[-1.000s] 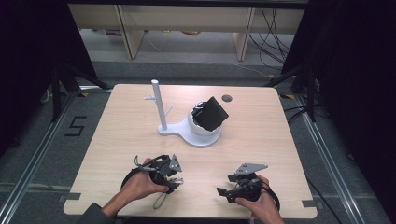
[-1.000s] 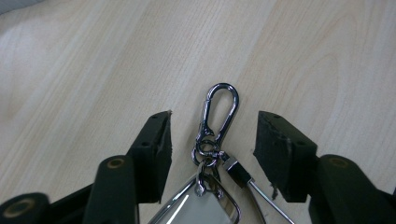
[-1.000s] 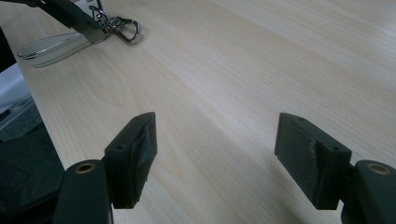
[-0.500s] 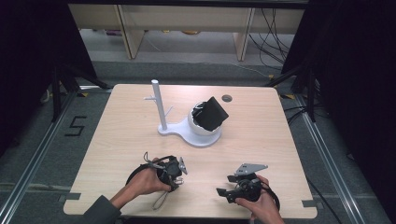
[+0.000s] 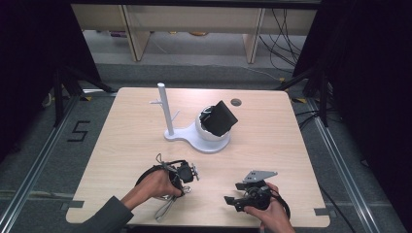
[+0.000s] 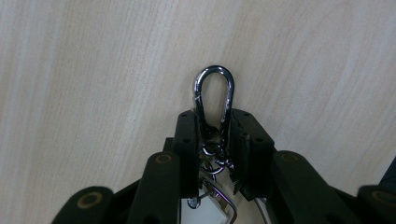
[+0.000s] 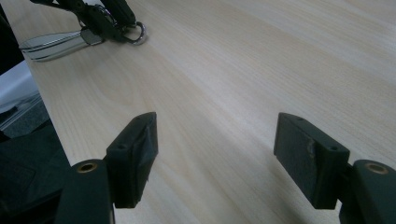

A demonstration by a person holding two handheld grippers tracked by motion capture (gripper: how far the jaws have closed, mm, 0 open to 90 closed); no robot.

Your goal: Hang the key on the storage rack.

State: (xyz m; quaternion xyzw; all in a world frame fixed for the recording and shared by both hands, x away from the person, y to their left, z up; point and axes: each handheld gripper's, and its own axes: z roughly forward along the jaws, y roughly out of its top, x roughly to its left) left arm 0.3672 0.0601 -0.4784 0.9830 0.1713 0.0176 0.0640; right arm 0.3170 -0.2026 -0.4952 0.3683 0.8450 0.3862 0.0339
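Even overhead light — sharp (corners dark).

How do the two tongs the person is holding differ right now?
The left tongs have just been closing and now pinch a shiny carabiner flat on the table; the right tongs stand wide apart with nothing between them. Both have black jaws and sit low over the table's near edge.
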